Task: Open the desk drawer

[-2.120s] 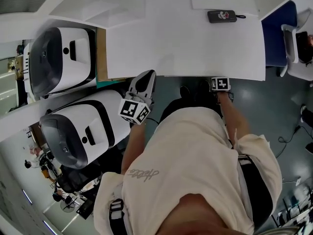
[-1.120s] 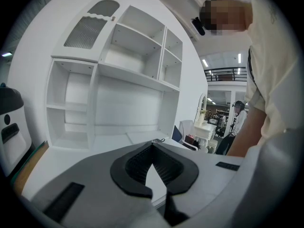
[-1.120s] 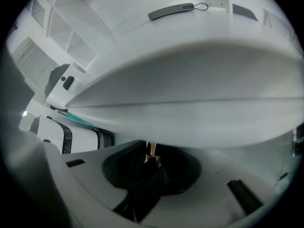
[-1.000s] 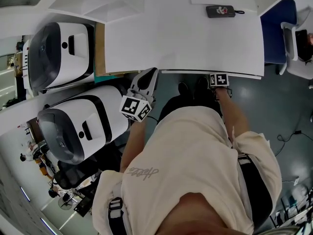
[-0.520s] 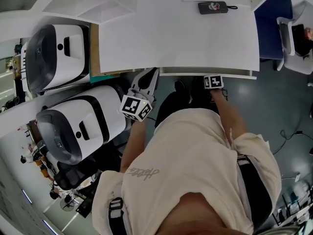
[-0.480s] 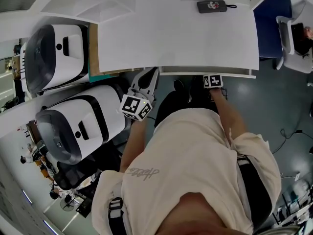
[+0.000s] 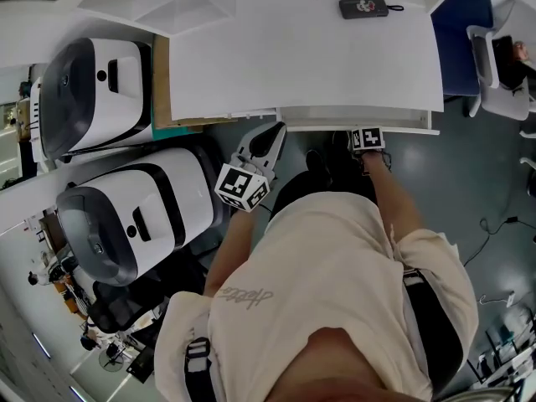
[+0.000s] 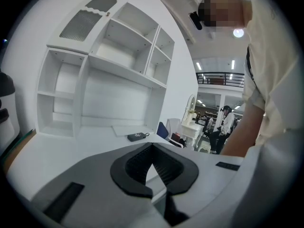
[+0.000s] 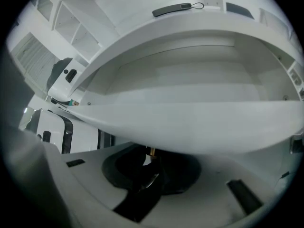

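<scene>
At table [image 7: 301, 57] front edge: drawer [image 7: 356, 117] stands part-way out. Its front strip is clear of the tabletop lip and runs from approx. mid-table to the R corner.

R tool [image 7: 368, 134] sits just under the drawer front, pointing steeply down. In the right gripper view its pads pinch a small brass-coloured knob [image 9: 151, 151] beneath the front panel.

L tool [image 7: 274, 132] is just off the drawer's L end, near the table edge. Its tips are pressed together w/ nothing btwn them.

Clearances:
- R side: open floor [image 7: 477, 182] beside the person.
- L side: tight, w/ two white-and-black machines [image 7: 134, 220] close beside the L arm.
- Table rear: black case w/ cord loop [image 7: 363, 7], well apart from the drawer.
- Table R edge: blue chair [image 7: 461, 40] just beside it.
</scene>
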`<state>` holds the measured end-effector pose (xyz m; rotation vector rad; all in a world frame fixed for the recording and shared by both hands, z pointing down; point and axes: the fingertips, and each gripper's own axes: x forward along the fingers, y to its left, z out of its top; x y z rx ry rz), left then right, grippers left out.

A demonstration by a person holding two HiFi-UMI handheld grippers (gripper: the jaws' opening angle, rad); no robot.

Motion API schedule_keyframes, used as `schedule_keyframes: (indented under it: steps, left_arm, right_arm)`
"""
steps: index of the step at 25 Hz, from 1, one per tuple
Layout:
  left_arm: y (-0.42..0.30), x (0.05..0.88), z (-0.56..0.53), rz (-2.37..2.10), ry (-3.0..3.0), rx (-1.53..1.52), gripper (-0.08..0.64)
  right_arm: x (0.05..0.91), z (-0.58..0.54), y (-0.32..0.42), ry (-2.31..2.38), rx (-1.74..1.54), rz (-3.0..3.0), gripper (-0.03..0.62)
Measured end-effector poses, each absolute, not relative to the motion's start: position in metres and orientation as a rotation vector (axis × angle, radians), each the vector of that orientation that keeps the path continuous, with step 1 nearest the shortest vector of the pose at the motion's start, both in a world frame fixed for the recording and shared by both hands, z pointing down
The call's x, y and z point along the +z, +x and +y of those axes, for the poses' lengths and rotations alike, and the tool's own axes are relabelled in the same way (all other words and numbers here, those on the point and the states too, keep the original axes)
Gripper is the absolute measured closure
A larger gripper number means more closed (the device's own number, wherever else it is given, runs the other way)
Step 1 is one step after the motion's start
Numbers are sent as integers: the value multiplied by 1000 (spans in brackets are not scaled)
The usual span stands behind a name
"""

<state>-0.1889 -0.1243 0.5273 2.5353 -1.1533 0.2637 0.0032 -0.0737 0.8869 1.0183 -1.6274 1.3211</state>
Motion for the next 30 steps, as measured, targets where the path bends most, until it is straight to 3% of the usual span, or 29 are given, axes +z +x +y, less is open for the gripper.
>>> schedule_keyframes:
  steps: [30]
  left_arm:
    - [-224,545,-64,-976,2589,269,558]
  right_arm:
    - [883,12,0,1092,1298,-1536,508]
